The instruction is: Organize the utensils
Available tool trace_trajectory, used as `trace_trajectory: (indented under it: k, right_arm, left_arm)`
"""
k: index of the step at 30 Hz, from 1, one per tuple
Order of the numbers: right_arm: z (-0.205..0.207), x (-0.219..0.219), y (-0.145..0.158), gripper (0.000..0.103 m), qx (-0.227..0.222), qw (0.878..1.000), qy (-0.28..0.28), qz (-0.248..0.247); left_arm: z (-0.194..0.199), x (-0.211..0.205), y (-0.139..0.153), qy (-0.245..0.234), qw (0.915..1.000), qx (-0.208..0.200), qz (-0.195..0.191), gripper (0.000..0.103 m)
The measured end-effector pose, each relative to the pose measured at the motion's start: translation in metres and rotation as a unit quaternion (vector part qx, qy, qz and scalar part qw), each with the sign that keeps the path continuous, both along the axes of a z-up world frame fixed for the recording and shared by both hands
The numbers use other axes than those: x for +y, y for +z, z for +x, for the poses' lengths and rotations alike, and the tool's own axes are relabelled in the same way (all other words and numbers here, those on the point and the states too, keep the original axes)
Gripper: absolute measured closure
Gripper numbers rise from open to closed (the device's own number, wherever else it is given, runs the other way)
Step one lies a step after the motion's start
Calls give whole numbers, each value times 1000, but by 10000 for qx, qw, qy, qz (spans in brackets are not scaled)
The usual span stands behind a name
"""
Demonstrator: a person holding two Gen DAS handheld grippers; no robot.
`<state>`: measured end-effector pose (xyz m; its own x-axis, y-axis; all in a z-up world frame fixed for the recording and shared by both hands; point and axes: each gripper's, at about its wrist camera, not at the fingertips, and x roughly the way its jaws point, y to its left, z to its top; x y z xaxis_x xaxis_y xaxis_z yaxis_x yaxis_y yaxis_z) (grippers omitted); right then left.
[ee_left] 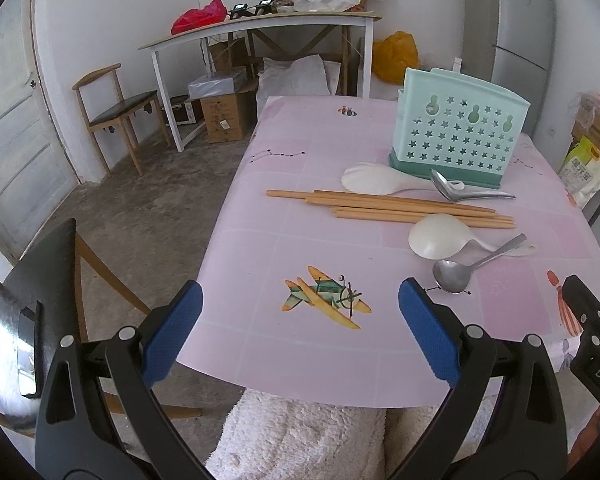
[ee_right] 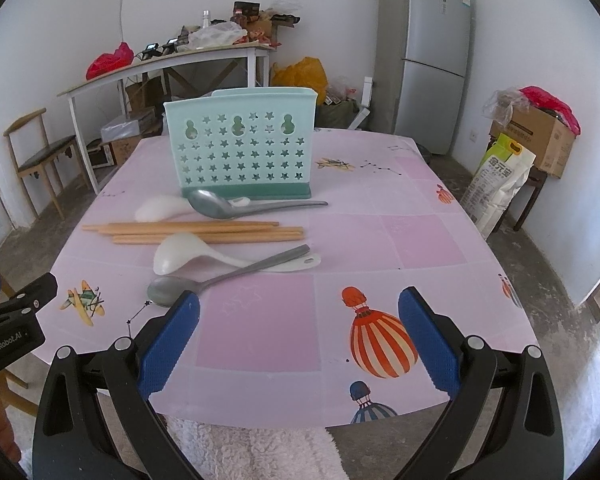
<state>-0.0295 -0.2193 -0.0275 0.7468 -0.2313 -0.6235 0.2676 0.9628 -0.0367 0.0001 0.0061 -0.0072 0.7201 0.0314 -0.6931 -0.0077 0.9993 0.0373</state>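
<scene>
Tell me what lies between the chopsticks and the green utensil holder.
A white rice paddle and a metal spoon resting across it lie between the chopsticks and the utensil holder. The right wrist view shows it best.

Left gripper (ee_left: pixel 300 304): two black plastic arms, each tipped with a blue, fine-textured pad, and silver rivets dot the linkages just behind the fingers (ee_left: pixel 176 332). Right gripper (ee_right: pixel 299 308) is built the same way, blue pads on black, round silver pins behind its fingers (ee_right: pixel 428 340). White lettering reads "GenRobot.AI" on the left gripper's black housing. Below the fingers, a fluffy white fleece garment (ee_left: pixel 300 440).
</scene>
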Motion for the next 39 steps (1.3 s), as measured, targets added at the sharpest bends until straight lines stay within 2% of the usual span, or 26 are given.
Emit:
trace_trajectory:
  k: [13,22,27,31,39]
  right_arm:
    - [5,-1,4,6,-53,10000,42,-44]
    - [14,-8,9,6,-256,9989,174,-348]
    - [16,-25,4,6,-501,9978,419,128]
    - [24,-36,-7,6,-314,9979,439,368]
    - [46,-52,-28,6,8,9974,373,616]
  left_arm:
    - [7,-1,-2,80,9999,78,131,8]
    - [15,-2,-8,28,9997,104,231,8]
    - [20,-3,-13,-400,9992,19,-53,8]
    - [23,-13,-14,-844,9960,-104,-287,8]
    - [28,-48,-25,-1993,9775,-163,-663,9]
